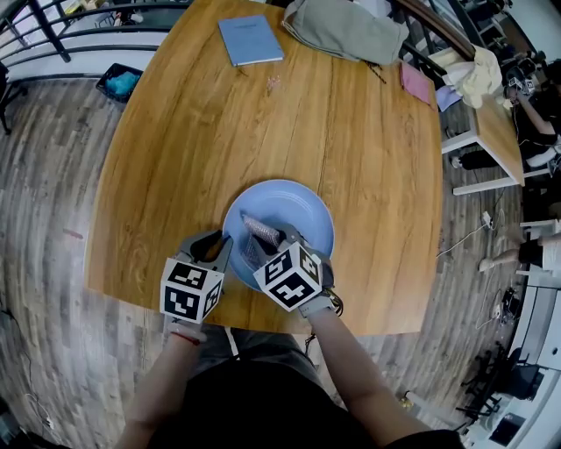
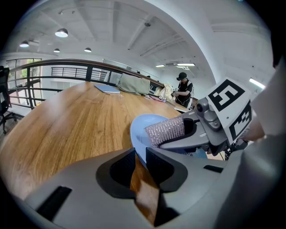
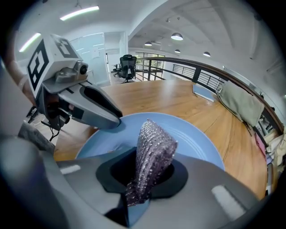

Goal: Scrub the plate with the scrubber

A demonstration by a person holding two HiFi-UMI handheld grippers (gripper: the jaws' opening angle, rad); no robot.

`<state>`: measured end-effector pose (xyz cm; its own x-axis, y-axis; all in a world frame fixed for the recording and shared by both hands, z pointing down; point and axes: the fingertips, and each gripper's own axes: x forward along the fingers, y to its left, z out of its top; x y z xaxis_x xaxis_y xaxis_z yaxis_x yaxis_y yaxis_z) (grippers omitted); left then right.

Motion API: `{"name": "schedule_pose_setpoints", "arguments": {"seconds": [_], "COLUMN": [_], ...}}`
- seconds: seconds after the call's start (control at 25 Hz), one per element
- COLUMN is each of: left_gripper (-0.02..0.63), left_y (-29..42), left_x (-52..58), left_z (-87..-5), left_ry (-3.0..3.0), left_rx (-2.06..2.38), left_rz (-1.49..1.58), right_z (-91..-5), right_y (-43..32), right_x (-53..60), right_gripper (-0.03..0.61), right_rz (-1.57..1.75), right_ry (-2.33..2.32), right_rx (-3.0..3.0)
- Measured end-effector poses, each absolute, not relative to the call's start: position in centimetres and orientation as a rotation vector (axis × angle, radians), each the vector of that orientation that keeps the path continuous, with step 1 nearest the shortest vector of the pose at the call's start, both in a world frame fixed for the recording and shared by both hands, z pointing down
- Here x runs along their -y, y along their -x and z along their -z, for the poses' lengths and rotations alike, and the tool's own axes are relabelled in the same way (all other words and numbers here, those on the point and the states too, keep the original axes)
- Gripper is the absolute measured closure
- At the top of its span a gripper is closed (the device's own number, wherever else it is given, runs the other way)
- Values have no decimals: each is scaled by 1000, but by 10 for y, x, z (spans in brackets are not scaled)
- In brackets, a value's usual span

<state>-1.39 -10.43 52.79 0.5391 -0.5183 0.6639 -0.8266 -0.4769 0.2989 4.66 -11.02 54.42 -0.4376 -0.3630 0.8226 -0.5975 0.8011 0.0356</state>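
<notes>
Over plate (image 1: 302, 210) | right claw (image 3: 149, 174) grips scrubber (image 3: 154, 141) | left claw (image 2: 140, 154) pinches plate rim

Counter: pale wood top (image 1: 175, 175) with rounded corners.
Notebook: blue (image 1: 250, 39), flat on the counter's far side.
Bag: grey-green (image 1: 346, 31), slumped at the far edge just right of the notebook.
Pad: pink (image 1: 415, 81), at the right edge near the bag.
Floor: grey planks (image 1: 44, 263).
Bin: dark (image 1: 120, 83), on the floor off the far left corner (something blue inside).
Railing: dark bars (image 1: 53, 26) beyond the counter.
Desk: second one (image 1: 491, 131) to the right, with a pale cloth (image 1: 478, 74) heaped on it.
Person: in dark clothes (image 2: 183, 89), by that desk.
Chair: black office chair (image 3: 128, 62), well apart.
Lamps: round ceiling lights (image 2: 61, 32).
</notes>
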Motion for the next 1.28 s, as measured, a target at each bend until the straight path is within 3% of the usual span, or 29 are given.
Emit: {"name": "schedule_pose_setpoints", "arguments": {"seconds": [0.52,1.28], "left_gripper": [543,543], "left_y": [15,17], "left_x": [104,104], "left_z": [-528,-528], "left_ry": [-2164,-2177], "left_rx": [1096,1093], "left_rz": [-658,-662], "right_z": [-543,-544], "right_y": [-38,-101], "right_x": [166,150], "right_gripper": [505,506], "right_rz": [-227,-339], "right_ry": [-762,-913], "right_rx": [2082,1958]}}
